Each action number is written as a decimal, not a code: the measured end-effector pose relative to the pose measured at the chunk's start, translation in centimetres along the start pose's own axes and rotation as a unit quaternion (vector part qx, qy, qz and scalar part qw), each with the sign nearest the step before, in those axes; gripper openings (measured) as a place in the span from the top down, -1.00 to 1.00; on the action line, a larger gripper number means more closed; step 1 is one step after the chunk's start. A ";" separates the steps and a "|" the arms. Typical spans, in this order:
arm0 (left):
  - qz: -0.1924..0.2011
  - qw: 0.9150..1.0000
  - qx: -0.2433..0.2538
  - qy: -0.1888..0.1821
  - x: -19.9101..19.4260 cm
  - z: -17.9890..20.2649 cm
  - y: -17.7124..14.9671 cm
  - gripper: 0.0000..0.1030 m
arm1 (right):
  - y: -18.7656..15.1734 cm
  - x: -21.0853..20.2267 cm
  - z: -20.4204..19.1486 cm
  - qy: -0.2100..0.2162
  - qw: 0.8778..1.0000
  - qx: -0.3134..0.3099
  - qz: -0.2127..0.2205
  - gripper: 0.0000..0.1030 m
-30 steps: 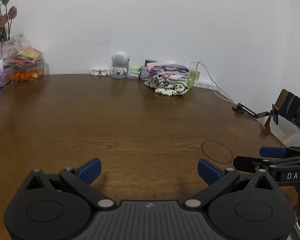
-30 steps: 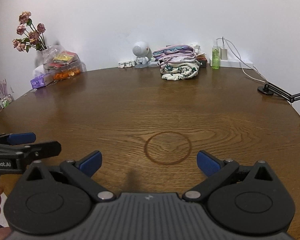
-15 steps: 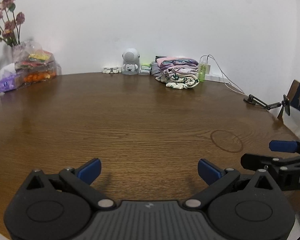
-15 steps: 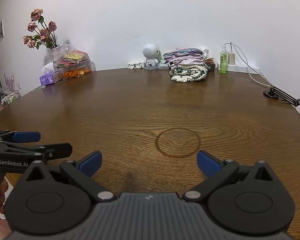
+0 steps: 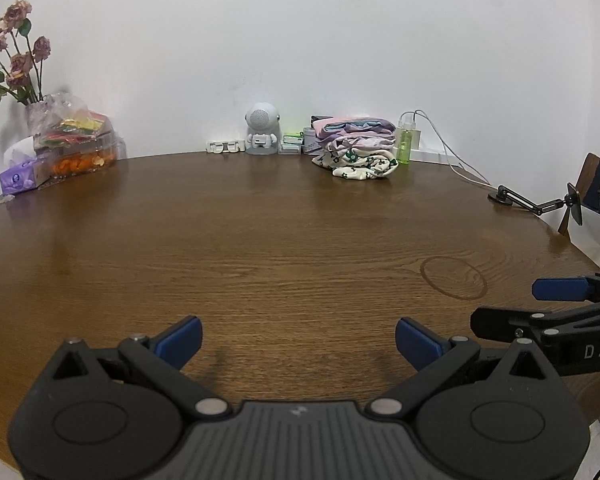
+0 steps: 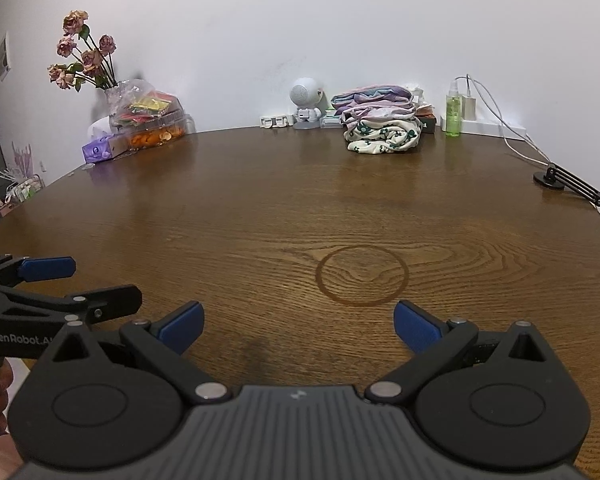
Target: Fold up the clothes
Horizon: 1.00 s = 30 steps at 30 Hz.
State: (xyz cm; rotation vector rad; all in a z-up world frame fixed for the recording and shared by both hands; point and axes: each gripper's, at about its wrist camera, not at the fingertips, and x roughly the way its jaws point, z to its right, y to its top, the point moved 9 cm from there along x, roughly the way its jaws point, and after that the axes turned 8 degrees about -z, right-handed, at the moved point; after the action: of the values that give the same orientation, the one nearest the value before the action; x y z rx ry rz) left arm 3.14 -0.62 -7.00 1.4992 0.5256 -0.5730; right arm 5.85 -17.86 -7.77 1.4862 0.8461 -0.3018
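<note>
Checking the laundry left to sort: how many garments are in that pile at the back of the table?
At least 3, all in one pile of clothes by the wall: a purple-blue one on top, a pink-white one in the middle, a cream flowered one at the bottom. More may be hidden between the layers.

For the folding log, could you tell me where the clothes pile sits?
The clothes pile sits at the table's far edge, right of centre, between the white robot figurine and green bottle.

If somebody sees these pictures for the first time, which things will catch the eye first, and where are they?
Probably the stack of folded clothes at the far edge of the wooden table, beside a white astronaut figure. Next, the dried roses at the far left, above a bag of snacks. Nearer, the left gripper and right gripper are open, with a ring stain ahead of the right one.
</note>
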 end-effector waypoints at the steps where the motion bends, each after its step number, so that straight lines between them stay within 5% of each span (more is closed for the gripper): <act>1: -0.001 1.000 0.000 0.000 0.1 0.0 0.0 -1.00 | 0.0 0.0 0.0 0.000 1.000 0.000 0.000 -0.99; 30: -0.015 1.000 -0.019 -0.016 0.7 -0.4 -0.2 -1.00 | -0.4 0.2 0.0 0.005 1.000 0.003 -0.008 -0.99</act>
State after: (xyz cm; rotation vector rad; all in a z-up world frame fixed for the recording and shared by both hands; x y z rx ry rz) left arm 3.62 -0.28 -7.62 1.4462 0.5317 -0.6070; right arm 5.72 -17.84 -8.15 1.4880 0.8657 -0.3086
